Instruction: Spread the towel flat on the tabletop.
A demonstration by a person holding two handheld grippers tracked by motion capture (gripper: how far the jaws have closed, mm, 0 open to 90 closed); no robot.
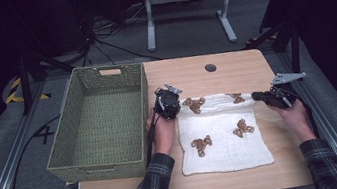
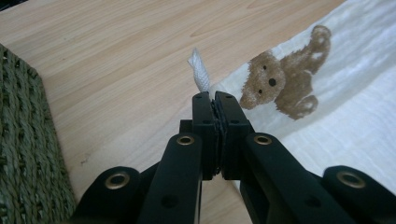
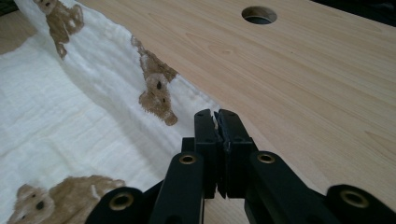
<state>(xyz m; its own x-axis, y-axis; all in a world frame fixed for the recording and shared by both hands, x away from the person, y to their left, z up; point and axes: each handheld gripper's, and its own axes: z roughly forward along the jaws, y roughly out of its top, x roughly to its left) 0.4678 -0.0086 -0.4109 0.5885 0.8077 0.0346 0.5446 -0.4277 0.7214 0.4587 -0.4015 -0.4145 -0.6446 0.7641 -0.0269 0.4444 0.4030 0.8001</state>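
A white bear-print cloth (image 1: 224, 139) lies flat at centre-right of the high view, right of the woven basket (image 1: 99, 120) on the wooden table (image 1: 188, 71). The left gripper (image 1: 168, 103) has its jaws clamped on the cloth's upper-left corner; the right gripper (image 1: 270, 98) pinches the upper-right corner. This looks like the start of a fold. To do it well, lift both corners level and keep the far edge taut. That edge runs left to right across the frame; the cloth looks nearly square.
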